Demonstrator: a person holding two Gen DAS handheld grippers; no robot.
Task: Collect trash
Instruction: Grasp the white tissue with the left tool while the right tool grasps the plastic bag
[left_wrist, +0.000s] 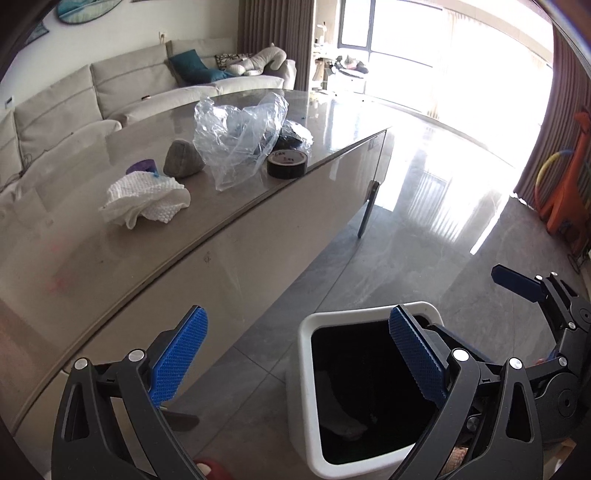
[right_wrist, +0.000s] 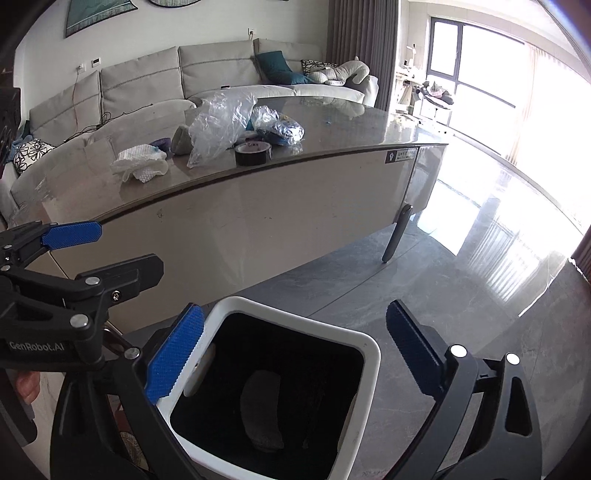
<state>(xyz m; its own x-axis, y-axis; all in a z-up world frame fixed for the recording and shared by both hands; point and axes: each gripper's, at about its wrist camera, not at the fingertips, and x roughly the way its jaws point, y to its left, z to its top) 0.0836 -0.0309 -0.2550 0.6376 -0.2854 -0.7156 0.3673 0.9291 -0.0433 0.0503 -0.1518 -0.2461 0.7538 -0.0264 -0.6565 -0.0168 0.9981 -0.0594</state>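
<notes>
Your gripper pads (left_wrist: 181, 356) are bright blue with a fine ribbed texture, on black frames. You see a white trash bin (right_wrist: 369, 354) with a black interior, a white dimpled paper towel (left_wrist: 147, 199), a black tape roll (left_wrist: 287, 164), a clear plastic bag (left_wrist: 236, 136), a grey stone (left_wrist: 183, 159), a teal cushion (right_wrist: 275, 66).

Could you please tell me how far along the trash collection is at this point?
One grey item already lies in the white bin. Nothing is in hand: left gripper and right gripper are both open above the bin. Still on the table: crumpled tissue, clear plastic bag, grey lump, black tape roll.
</notes>
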